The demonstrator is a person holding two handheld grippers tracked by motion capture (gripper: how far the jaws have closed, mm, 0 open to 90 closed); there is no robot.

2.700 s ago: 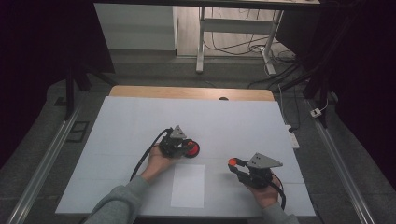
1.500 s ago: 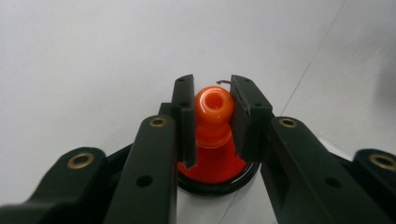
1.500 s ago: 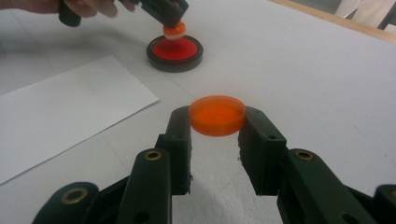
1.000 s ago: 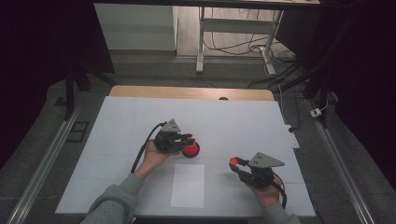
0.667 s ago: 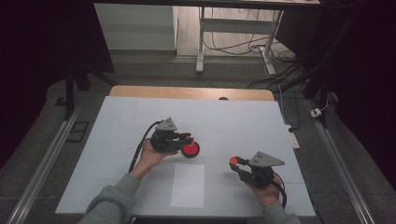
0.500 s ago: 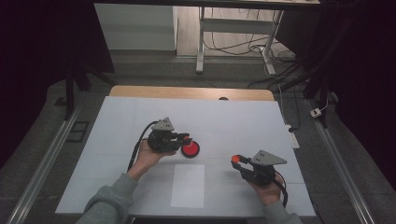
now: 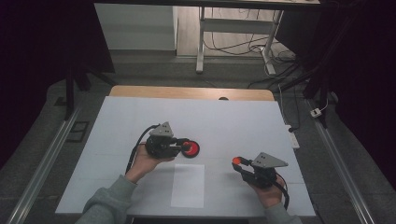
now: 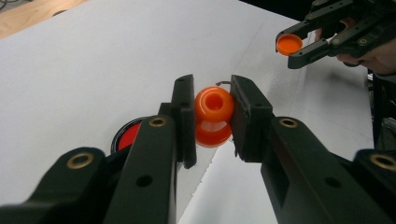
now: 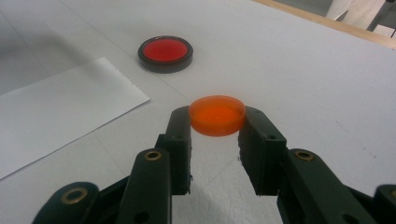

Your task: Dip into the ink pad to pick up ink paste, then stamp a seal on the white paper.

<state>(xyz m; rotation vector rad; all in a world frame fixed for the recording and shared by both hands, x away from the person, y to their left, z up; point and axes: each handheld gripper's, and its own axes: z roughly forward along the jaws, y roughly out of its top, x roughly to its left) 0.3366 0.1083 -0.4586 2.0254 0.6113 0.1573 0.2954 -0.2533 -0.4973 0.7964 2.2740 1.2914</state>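
My left gripper (image 8: 212, 122) is shut on a small orange spool-shaped piece (image 8: 213, 106) with a hole in its top, held a little above the table. Just below and beside it lies a red disc in a black ring (image 8: 127, 136), also seen from above (image 7: 191, 149) and from the right gripper view (image 9: 165, 52). My right gripper (image 9: 216, 125) is shut on a flat round orange cap (image 9: 217, 113), pinched by its sides. From above, the left gripper (image 7: 181, 146) is left of centre and the right gripper (image 7: 239, 163) is at the front right.
A white sheet of paper (image 7: 188, 185) lies at the front middle of the white tabletop (image 7: 233, 116), between the two hands. A wooden strip (image 7: 187, 92) runs along the far edge. Metal rails and cables lie on the floor around the table.
My left hand has drifted left and lifted slightly with the orange piece, away from the red disc. The disc, the paper and my right gripper have stayed put.
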